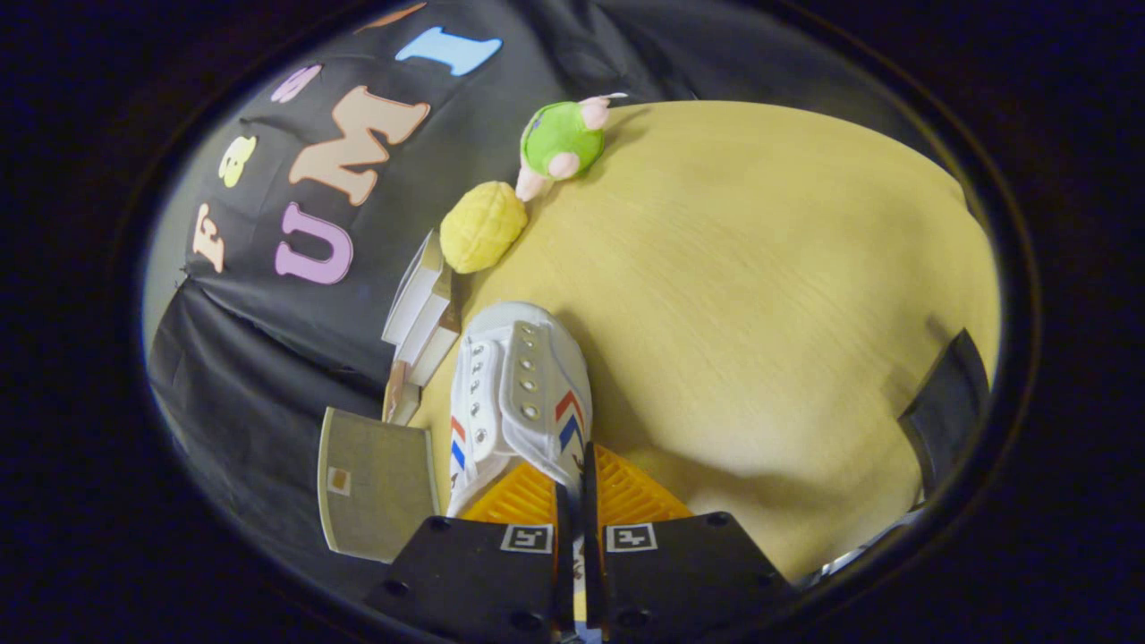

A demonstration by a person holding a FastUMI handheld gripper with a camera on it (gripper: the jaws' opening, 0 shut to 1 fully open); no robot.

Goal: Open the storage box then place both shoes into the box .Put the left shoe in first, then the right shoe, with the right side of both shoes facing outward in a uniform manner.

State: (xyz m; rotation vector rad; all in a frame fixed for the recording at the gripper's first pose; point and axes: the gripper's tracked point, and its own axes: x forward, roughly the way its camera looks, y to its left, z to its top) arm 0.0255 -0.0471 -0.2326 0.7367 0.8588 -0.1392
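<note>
One white canvas lace-up shoe with red and blue chevrons (523, 394) sits pinched at its rear in your gripper (570, 487), whose fingers are nearly together on a thin edge of it. Its long axis runs straight ahead from the fingers, toe pointing away over the light wooden table (760, 286) toward a yellow knobbly ball (483, 226). Your fingers hide the heel, and whether the shoe rests on the table is hard to tell.

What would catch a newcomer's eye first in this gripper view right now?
First the white shoe with red and blue chevrons, hanging toe-forward from the gripper, whose fingers are closed on its heel end above the wooden table. Next, beyond the toe at the table's far edge, the yellow pineapple-like toy and the green plush toy behind it.
</note>
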